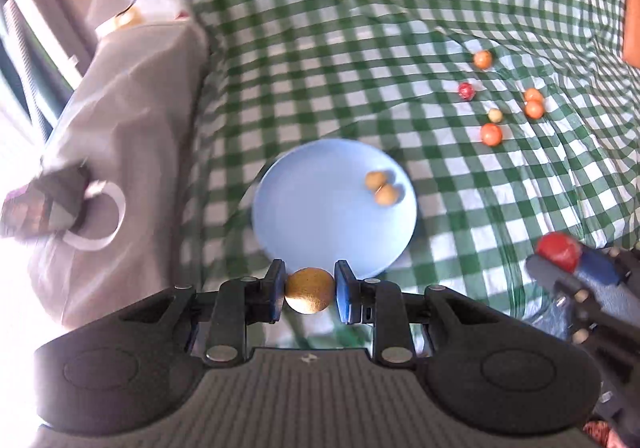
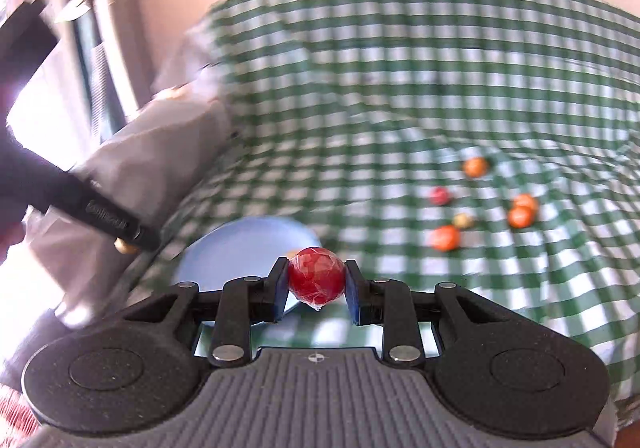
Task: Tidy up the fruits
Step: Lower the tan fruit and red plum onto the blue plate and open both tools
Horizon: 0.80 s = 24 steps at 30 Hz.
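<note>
Pinched between my left gripper (image 1: 310, 291) pads sits a brown fruit (image 1: 309, 290), just at the near rim of the blue plate (image 1: 320, 224), which holds two tan fruits (image 1: 381, 187). My right gripper (image 2: 316, 282) clamps a red fruit (image 2: 316, 275). Six loose fruits (image 1: 491, 134) lie apart on the checked cloth (image 1: 360, 27).

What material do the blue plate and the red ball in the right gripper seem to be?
Blue plate: probably plastic or glazed ceramic; smooth, even pale blue, soft sheen. Red ball: seemingly wrapped in clear film, shown by crinkled highlights and a twisted tail below; what is inside cannot be told.
</note>
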{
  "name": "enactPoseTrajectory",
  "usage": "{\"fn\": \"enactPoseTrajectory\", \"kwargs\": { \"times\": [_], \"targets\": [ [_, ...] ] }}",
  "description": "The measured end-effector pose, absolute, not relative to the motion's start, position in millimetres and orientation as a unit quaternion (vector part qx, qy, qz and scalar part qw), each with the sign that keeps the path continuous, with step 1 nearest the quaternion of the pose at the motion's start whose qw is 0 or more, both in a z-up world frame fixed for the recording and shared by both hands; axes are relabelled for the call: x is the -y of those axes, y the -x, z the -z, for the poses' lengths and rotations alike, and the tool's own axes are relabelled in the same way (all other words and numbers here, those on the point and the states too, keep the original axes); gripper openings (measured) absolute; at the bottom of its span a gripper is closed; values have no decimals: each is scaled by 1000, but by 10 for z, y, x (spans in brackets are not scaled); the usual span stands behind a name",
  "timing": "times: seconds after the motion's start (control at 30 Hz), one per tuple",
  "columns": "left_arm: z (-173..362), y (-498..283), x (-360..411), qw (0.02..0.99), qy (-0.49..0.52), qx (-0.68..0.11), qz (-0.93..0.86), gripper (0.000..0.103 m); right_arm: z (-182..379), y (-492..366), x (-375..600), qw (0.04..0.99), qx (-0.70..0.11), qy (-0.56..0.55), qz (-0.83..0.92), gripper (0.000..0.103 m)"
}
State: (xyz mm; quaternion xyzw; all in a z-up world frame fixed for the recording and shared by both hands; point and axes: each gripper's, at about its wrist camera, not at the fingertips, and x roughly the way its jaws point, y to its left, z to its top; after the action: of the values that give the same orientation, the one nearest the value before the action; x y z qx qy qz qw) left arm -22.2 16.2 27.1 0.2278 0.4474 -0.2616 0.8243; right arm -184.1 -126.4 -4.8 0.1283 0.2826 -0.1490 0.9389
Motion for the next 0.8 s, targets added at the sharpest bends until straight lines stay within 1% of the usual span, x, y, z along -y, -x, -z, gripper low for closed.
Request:
{"fn": "enactPoseTrajectory", "kwargs": {
  "times": [0.13, 0.3, 0.8],
  "targets": [
    [-316, 315, -501, 833, -208, -445, 253, 29, 20, 1881, 927, 938, -306, -101, 129, 30],
    [-307, 367, -730, 834, -185, -453, 256, 29, -88, 1891, 680, 942, -306, -69, 123, 30],
    [-247, 320, -813, 833, -166, -459, 261, 29, -84, 1887, 563, 940, -318, -34, 118, 30]
  ]
}}
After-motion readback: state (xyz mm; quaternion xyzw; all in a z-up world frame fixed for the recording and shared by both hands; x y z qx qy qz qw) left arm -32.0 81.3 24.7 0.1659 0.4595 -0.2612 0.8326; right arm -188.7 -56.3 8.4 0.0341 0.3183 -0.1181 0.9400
